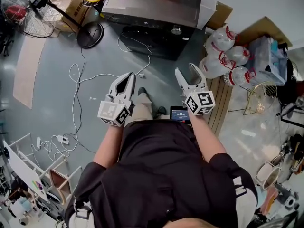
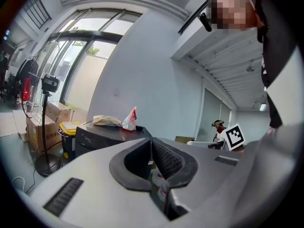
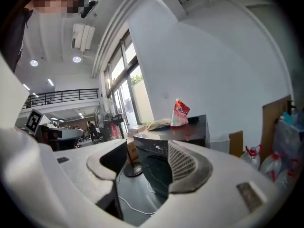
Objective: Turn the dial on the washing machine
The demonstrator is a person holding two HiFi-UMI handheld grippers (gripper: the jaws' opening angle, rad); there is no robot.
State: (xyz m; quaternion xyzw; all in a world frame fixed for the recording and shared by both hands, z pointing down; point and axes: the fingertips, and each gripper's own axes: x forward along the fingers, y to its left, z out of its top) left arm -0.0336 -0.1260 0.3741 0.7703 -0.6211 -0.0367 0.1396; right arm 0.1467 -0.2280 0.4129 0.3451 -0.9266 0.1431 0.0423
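A black washing machine [image 1: 152, 18] stands on the floor ahead of me, with its round dial [image 1: 176, 30] on the front panel near the right end. Both grippers are held up in front of the person's body, well short of the machine. The left gripper [image 1: 129, 76] is shut with nothing between its jaws, and its pads meet in the left gripper view [image 2: 151, 141]. The right gripper [image 1: 187, 70] is open and empty, with the machine [image 3: 190, 129] showing beyond its spread jaws [image 3: 145, 151]. The left gripper view has the washing machine [image 2: 104, 134] at the lower left.
A standing fan's base [image 1: 89, 34] and white cables [image 1: 76, 80] lie on the floor left of the machine. Large water bottles [image 1: 223, 56] and a wire basket [image 1: 261, 96] stand to the right. A red-and-white bag [image 3: 180, 113] sits on the machine's top.
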